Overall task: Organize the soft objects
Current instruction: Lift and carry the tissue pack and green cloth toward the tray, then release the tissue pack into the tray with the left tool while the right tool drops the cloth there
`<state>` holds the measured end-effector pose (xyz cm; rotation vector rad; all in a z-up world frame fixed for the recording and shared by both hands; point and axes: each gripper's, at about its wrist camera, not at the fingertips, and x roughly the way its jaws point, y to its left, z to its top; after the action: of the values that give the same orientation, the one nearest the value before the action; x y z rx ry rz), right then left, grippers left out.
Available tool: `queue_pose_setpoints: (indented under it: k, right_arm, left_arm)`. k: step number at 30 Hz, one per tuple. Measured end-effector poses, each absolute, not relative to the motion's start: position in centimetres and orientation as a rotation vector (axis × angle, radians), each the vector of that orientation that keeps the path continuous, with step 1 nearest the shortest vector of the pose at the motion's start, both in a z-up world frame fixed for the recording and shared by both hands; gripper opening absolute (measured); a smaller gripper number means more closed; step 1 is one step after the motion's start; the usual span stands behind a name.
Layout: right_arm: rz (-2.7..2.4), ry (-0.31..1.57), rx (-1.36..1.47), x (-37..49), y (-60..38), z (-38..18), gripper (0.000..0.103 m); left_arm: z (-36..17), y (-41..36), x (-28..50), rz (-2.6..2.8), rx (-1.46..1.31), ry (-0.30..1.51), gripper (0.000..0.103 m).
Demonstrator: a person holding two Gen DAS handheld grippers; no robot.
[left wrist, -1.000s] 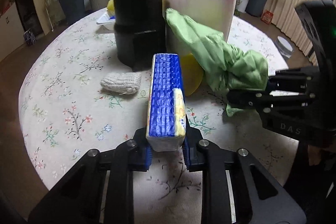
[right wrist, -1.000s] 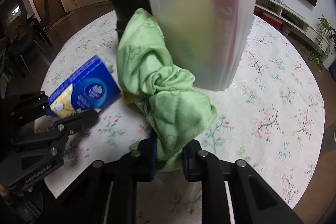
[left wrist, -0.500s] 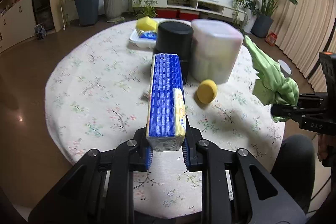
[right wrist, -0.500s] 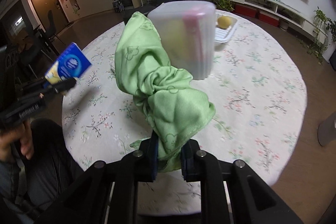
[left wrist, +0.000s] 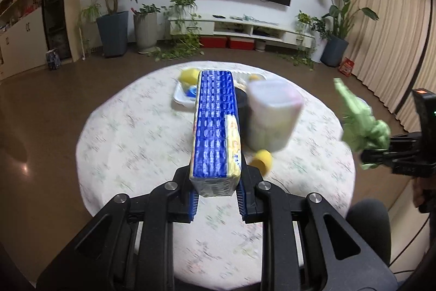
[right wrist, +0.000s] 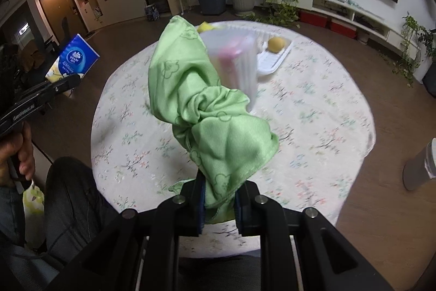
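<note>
Above the round table (left wrist: 130,132), both items aloft: left gripper (left wrist: 216,194) pinching our blue tissue pack (left wrist: 214,127); right gripper (right wrist: 218,205) pinching our green cloth (right wrist: 207,111). Transport step, we judge. Next: lower each toward the translucent bin (left wrist: 273,117), blurred, at one o'clock.

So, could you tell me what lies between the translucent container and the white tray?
In the left wrist view, a black canister stands between the translucent container and the white tray, partly hidden by the held tissue pack.
</note>
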<state>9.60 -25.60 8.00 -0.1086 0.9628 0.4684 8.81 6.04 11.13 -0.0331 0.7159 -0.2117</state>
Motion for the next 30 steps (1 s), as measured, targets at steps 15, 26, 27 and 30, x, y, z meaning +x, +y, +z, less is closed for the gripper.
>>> queue_pose_setpoints:
  k: [15,26,27,30]
  right_arm:
    - [0.351,0.913,-0.166,27.8,-29.6,15.8,0.018]
    - [0.45,1.059,-0.361,43.4,-22.4,7.5,0.018]
    - [0.46,1.071,-0.387,44.1,-21.7,6.6,0.018]
    - [0.494,1.106,-0.449,45.6,-20.2,3.8,0.019]
  left_arm:
    - [15.5,8.1,26.7,-0.219,0.151,0.697,0.021]
    - [8.8,1.4,42.4,-0.304,0.364,0.836,0.023]
    - [8.3,1.0,43.1,-0.308,0.372,0.842,0.023]
    - [6.4,-0.5,44.9,-0.321,0.4,0.878,0.023]
